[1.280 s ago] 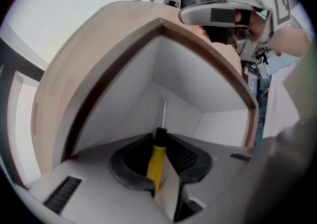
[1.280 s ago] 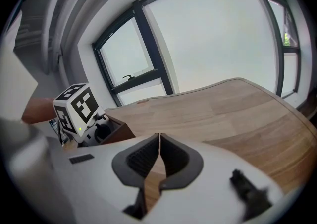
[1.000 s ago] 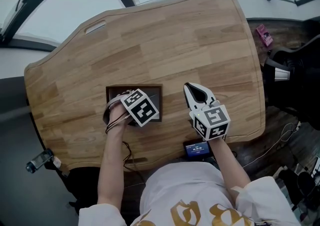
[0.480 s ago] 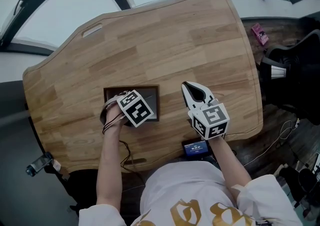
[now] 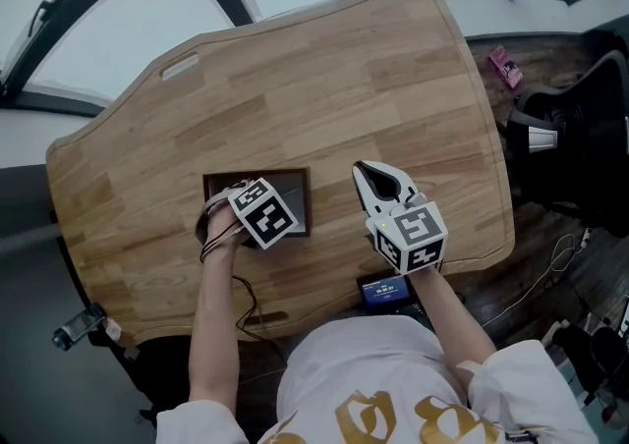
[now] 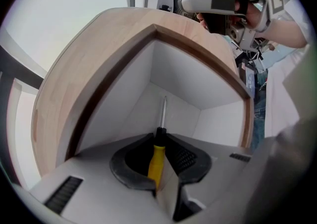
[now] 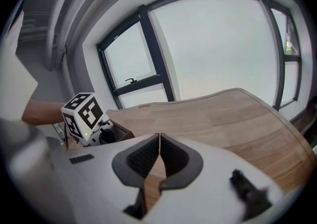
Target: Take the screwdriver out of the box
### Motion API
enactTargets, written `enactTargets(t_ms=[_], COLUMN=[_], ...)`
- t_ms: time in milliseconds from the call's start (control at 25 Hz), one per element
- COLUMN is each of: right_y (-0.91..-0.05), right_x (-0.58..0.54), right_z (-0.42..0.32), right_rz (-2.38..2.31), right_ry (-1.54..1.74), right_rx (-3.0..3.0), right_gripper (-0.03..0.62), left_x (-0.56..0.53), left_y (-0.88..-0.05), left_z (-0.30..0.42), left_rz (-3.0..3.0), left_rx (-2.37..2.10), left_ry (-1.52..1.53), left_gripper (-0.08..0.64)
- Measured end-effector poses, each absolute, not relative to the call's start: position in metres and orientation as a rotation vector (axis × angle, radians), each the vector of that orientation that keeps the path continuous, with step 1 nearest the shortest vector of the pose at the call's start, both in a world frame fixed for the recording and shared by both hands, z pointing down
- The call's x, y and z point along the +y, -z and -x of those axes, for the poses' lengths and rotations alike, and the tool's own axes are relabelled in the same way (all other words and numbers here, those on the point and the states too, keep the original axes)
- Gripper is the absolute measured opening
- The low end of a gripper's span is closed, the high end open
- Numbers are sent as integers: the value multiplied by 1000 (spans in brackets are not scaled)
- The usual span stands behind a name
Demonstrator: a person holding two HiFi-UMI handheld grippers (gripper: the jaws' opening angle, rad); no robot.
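Observation:
A small wooden box (image 5: pixel 295 180) with a pale inside stands on the wooden table (image 5: pixel 344 79). My left gripper (image 5: pixel 257 216) points straight down into it. In the left gripper view my left gripper (image 6: pixel 159 142) is shut on the yellow handle of the screwdriver (image 6: pixel 157 157). The black collar and metal shaft reach toward the box's far corner (image 6: pixel 198 79). My right gripper (image 5: pixel 367 173) hovers over the table just right of the box, shut and empty. Its pads (image 7: pixel 148 156) meet in the right gripper view.
A small device with a lit screen (image 5: pixel 386 290) lies at the table's near edge. Cables (image 5: pixel 241 300) hang by the left wrist. A black chair (image 5: pixel 580 138) and a pink object (image 5: pixel 506 67) are on the floor to the right. Windows (image 7: pixel 218 44) stand beyond the table.
Only the head view has shifted slightly. Both grippers stay where they were, the left still closed on the screwdriver in the box.

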State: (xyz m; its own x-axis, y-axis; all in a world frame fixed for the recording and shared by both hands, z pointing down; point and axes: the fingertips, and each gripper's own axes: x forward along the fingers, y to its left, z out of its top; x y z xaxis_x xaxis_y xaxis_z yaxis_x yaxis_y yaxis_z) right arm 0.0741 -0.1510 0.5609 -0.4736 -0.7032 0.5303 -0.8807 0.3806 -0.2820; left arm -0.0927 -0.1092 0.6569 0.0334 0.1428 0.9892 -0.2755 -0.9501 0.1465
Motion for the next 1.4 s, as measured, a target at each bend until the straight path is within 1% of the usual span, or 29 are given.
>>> enactTargets(t_ms=[360,760,1400], right_y=[-547,-527,-500], right_x=[-147,-136,-120], right_z=[-74,-70,-62], right_rz=[-1404,-1423,-1448], right_ry=[-738,-686,-622], right_rx=[-2342,-2370,-2412], right_gripper=[32,32,32], left_x=[-116,-126,-132], left_y=[-642,-611,-561], left_z=[88,88,88], left_rz=[-2087,-2214,-2387], left_rx=[-211,-401,-745], left_ry=[-1977,-1919,-1647], left_gripper=[79,79,78])
